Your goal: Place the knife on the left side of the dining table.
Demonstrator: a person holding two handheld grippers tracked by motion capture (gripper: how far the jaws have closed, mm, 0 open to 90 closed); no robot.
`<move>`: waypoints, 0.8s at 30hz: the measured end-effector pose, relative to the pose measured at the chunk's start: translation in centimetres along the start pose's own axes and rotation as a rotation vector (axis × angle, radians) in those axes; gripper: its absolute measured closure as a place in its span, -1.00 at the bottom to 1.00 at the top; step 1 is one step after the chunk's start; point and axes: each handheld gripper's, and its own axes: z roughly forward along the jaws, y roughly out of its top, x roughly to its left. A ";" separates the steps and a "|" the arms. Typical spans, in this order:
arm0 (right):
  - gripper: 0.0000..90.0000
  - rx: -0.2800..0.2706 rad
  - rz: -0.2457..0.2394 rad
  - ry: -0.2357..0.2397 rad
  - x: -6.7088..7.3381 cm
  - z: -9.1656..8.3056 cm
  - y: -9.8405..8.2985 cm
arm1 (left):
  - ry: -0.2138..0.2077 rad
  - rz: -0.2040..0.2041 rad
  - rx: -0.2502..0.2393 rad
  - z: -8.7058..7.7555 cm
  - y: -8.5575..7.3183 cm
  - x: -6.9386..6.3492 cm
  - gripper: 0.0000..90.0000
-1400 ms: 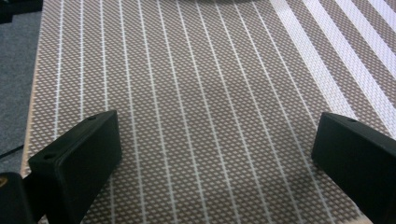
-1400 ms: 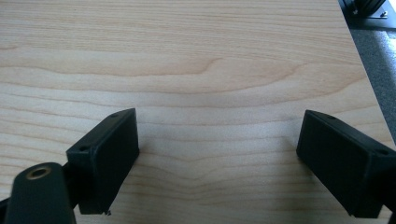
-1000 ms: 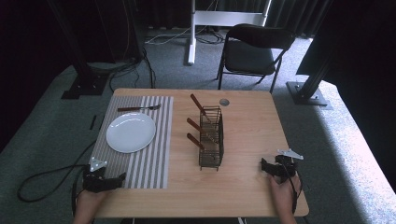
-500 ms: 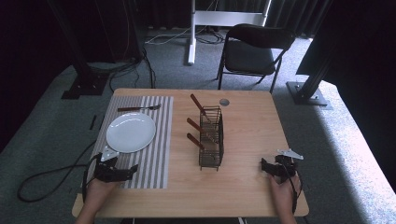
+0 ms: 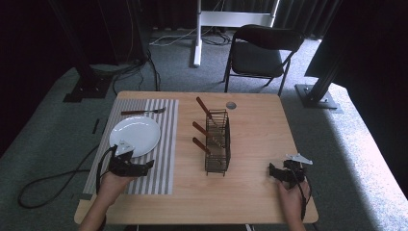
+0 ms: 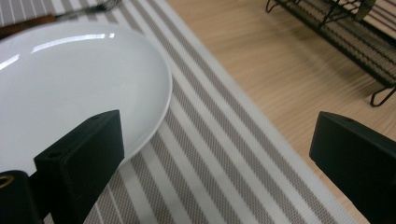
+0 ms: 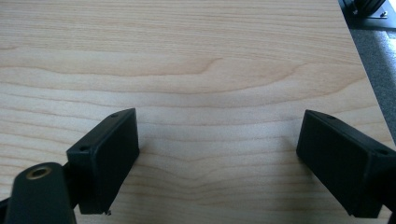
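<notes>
White plate (image 5: 135, 136) sits far left on the striped mat (image 5: 163, 144), w/ a fork (image 5: 142, 111) lying beyond it, handle toward the bench's left edge. The left tool (image 5: 144, 167) hovers over the mat's near part, just beside the plate's near rim; its jaws are spread wide w/ nothing between them. In the left gripper view the plate (image 6: 79, 79) lies left of the gap, its rim under the left jaw, while the wire rack (image 6: 345, 37) shows far ahead to the right.

Middle of the bench (image 5: 260, 130): the black wire rack (image 5: 217, 142) stands w/ 3 brown-handled utensils (image 5: 204, 109) poking out, handles slanting up and to the left, toward the mat. Their business ends are hidden in the mesh, so I can't tell what kind they are. A small round grommet (image 5: 232, 105) sits behind the rack.

Right: the right tool (image 5: 272, 172) rests low near the bench's near-right corner, jaws also spread and empty, bare wood (image 7: 210, 93) between them.

Judgement: the left tool is the nearer one to plate and mat, w/ the rack to its right and ahead. The handles lean toward that side, so a reach from the left looks the more natural pick-up; the right tool lies well apart from the rack.
</notes>
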 end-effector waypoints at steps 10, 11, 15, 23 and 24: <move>-0.73 0.000 0.000 0.000 0.0 0.0 0.0 | -0.060 0.019 -0.041 0.3 2.5 -1.2 -0.92; -0.73 0.000 0.000 0.000 0.0 0.0 0.0 | -0.060 0.023 -0.039 0.3 2.7 -1.2 -0.92; -0.73 0.000 0.000 0.000 0.0 0.0 0.0 | -0.070 0.038 -0.048 0.4 3.9 -1.5 -0.92; -0.73 0.000 0.000 0.000 0.0 0.0 0.0 | -0.096 0.066 -0.063 0.8 5.9 -2.5 -0.92; -0.73 0.000 0.000 0.000 0.0 0.0 0.0 | -0.100 0.066 -0.066 0.8 6.1 -2.6 -0.92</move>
